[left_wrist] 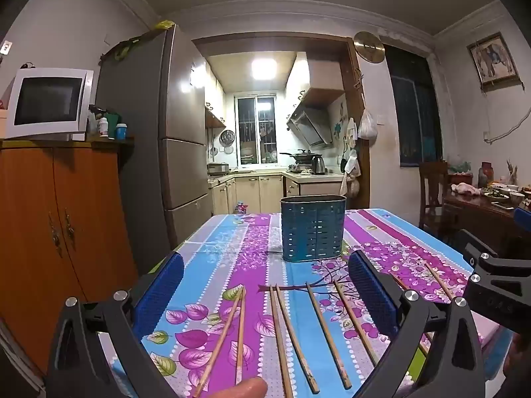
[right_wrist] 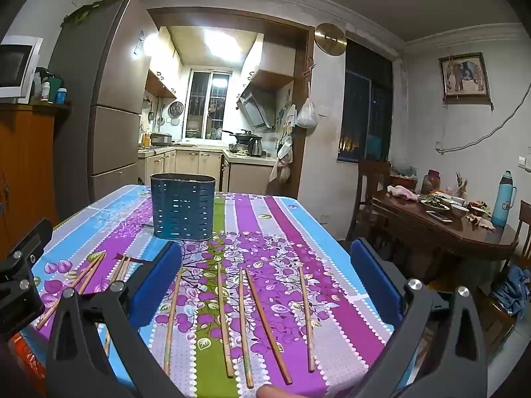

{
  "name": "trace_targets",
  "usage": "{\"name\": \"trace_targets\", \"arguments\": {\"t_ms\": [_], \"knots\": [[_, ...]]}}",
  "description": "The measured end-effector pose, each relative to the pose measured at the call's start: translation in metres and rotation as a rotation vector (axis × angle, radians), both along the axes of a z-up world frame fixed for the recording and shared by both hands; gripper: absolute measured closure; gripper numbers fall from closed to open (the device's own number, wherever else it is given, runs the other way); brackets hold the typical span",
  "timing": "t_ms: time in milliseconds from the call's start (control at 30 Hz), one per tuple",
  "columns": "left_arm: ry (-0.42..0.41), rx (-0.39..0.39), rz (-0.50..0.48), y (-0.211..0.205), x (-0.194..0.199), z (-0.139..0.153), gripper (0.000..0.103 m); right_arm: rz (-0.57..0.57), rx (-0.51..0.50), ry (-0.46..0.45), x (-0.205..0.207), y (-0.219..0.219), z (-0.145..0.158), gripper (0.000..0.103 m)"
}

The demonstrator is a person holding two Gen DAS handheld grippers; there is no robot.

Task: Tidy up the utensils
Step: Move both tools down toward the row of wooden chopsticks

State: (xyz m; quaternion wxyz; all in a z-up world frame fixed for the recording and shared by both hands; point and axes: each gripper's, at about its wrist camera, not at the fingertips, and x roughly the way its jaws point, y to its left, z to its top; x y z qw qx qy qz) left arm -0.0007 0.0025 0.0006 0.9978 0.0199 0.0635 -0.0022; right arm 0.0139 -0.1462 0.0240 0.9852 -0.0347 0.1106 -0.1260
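While the floral tablecloth [left_wrist: 212,258] stretched away under both tools, the blue slotted holder [left_wrist: 312,229] stood upright at the far middle, beyond the wide-open, empty left gripper [left_wrist: 265,292]. The right gripper [right_wrist: 265,282] likewise gaped, holding nothing. Wooden chopsticks [right_wrist: 222,318] lay flat near the fingers, long axes running near to far, fanned slightly. Several near ends were cut off by the gripper frames.
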Motion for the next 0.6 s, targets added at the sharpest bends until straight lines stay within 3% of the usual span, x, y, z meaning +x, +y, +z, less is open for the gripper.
{"name": "trace_targets", "arguments": {"t_ms": [600], "knots": [[0.044,0.033,0.003,-0.002,0.010,-0.007,0.004,0.003,0.003,0.024,0.004,0.001,-0.001,0.005]]}}
